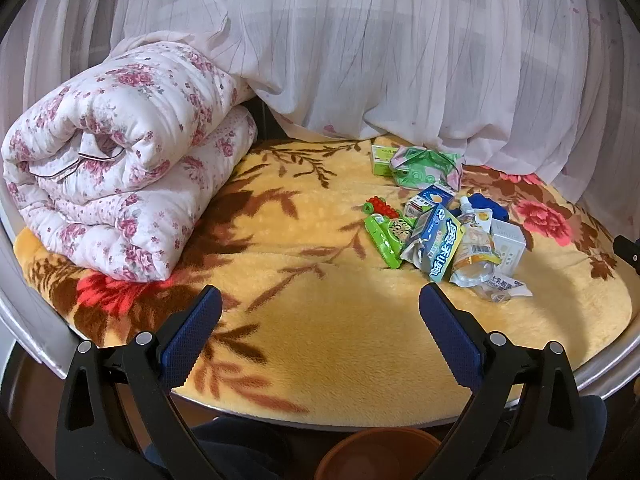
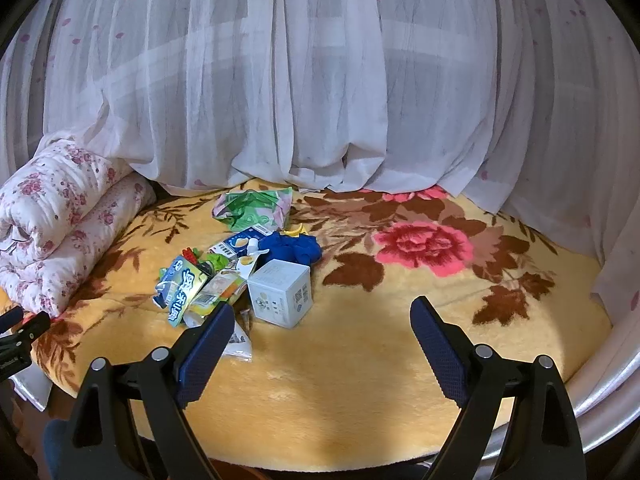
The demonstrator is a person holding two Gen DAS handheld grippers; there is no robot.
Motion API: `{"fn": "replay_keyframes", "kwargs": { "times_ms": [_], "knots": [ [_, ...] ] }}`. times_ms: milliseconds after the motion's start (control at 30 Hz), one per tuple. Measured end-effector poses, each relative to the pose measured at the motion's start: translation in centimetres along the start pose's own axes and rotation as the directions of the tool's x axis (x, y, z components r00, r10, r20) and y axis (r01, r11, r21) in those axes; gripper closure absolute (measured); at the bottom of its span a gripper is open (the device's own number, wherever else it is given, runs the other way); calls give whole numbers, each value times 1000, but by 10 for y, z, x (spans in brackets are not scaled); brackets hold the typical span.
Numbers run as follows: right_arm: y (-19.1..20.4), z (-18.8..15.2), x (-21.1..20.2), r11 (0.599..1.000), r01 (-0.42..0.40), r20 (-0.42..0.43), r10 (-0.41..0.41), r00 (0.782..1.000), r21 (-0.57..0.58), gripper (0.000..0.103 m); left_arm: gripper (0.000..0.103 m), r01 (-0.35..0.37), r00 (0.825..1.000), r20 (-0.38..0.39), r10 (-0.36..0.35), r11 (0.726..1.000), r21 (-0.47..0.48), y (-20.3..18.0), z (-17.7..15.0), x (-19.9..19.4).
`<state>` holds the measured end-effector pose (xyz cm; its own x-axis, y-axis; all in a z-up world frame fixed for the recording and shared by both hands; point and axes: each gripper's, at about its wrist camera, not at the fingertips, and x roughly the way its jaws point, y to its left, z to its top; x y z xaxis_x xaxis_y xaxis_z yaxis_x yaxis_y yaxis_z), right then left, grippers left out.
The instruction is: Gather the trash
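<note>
A pile of trash lies on the yellow flowered blanket (image 1: 320, 300). It holds a blue and yellow wrapper (image 1: 438, 242), a juice pouch (image 1: 474, 246), a white box (image 1: 508, 246), a green wrapper (image 1: 386, 236), a crumpled green bag (image 1: 424, 168) and a small green box (image 1: 381, 159). In the right wrist view the white box (image 2: 280, 294) and the blue and yellow wrapper (image 2: 182, 294) lie just beyond the left finger. My left gripper (image 1: 320, 300) is open and empty, short of the pile and to its left. My right gripper (image 2: 324, 316) is open and empty, to the right of the white box.
A rolled floral quilt (image 1: 120, 172) lies at the left of the bed. White sheer curtains (image 1: 400, 60) hang behind the pile. A blue cloth (image 2: 294, 248) lies among the trash. A brown pot's rim (image 1: 376, 454) shows below the bed edge (image 1: 600, 372).
</note>
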<state>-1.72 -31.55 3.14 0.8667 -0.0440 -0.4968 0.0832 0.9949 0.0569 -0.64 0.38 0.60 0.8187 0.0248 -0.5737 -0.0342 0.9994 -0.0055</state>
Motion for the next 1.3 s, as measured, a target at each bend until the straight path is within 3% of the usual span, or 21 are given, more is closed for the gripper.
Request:
{"fn": "replay_keyframes", "kwargs": {
  "times_ms": [1300],
  "knots": [
    [5,-4,3,1000,-9,-28,9,1000,2,15,7,2,1000,-20,-2,1000,4,-8,1,4]
  ]
}}
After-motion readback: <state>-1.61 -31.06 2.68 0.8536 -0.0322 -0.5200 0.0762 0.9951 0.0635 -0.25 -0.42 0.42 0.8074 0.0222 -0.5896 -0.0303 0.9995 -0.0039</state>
